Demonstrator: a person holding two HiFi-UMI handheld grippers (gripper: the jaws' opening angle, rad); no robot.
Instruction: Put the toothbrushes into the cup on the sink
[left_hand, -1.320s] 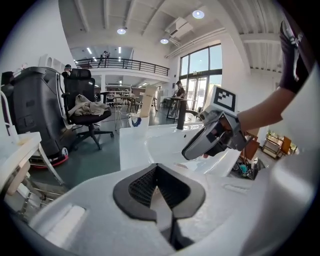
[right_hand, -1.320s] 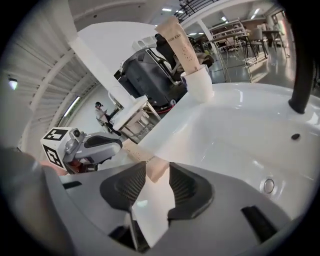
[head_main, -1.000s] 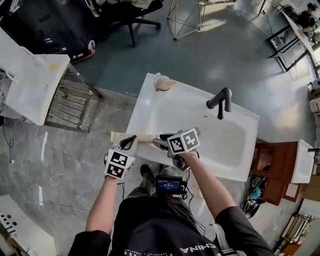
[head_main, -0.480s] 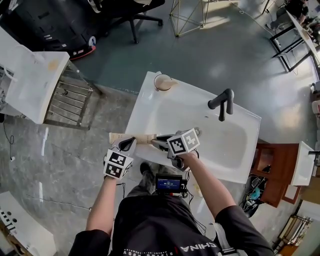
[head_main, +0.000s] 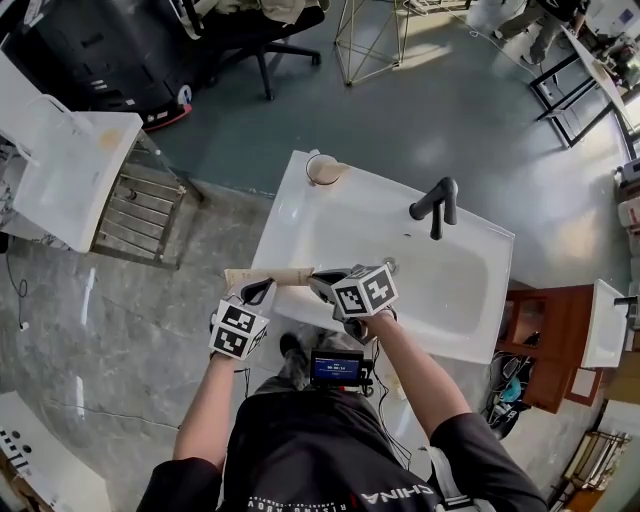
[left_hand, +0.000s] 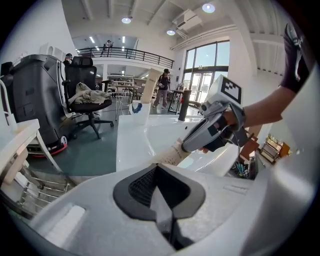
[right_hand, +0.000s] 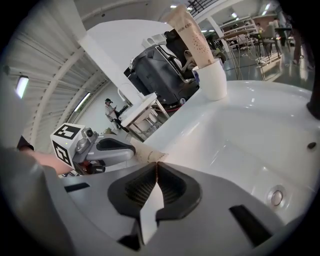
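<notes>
I hold one long toothbrush packet (head_main: 268, 276) with both tools. It is tan paper, and it lies level over the front left edge of the white sink (head_main: 300, 215). My left gripper (head_main: 258, 291) pinches the left end of it, with its jaws pressed tight on the paper. My right gripper (head_main: 320, 284) has the other end. Its jaws have just been closing, and now they squeeze the thin edge of the paper between them. The two tools sit near each other, tip facing tip, with the packet stretched between them.

The cup (head_main: 322, 168) is white. It stands upright on the far left corner of the sink, well apart from my tools. A second packet (right_hand: 187, 34) stands in it, leans a bit and pokes up over the rim. The black tap (head_main: 437, 205) is at the back of the sink, to the right. The round drain (head_main: 389, 265) in the bowl is just beside my right gripper.
</notes>
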